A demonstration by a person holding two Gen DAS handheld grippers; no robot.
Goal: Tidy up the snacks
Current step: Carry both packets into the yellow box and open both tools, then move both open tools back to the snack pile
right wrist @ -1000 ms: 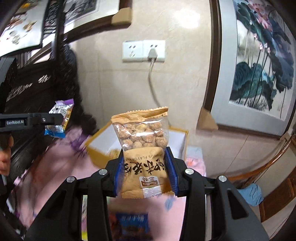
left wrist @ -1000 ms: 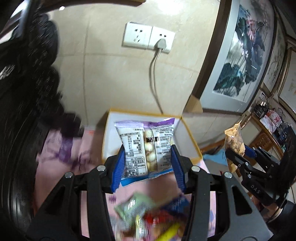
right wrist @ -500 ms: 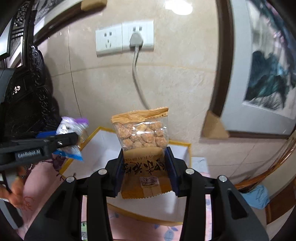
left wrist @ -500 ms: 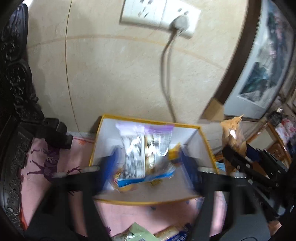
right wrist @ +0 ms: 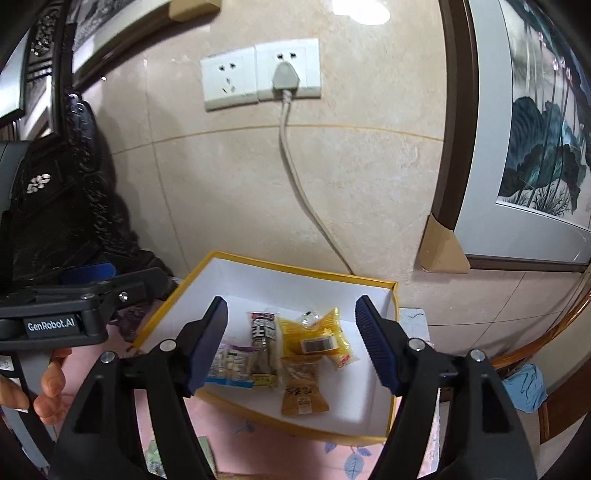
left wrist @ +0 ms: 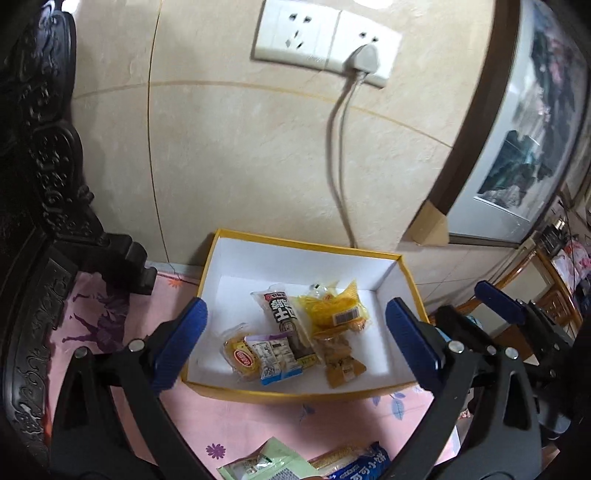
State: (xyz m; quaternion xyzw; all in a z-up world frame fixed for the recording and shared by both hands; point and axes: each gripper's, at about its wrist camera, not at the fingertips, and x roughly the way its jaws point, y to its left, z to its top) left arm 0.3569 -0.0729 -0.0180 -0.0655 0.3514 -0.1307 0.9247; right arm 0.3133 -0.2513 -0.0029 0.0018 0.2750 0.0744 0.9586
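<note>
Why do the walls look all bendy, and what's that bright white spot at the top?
Both wrist views use fisheye lenses, so straight things curve: the picture frame bows in the right wrist view, the tile line in the left. The bright spot is lamp glare on the shiny wall. The box stays sharp.

Glossy plastic snack packets (left wrist: 291, 332) in a matt white card box (left wrist: 306, 258), on pink printed cloth (left wrist: 280, 421).
</note>
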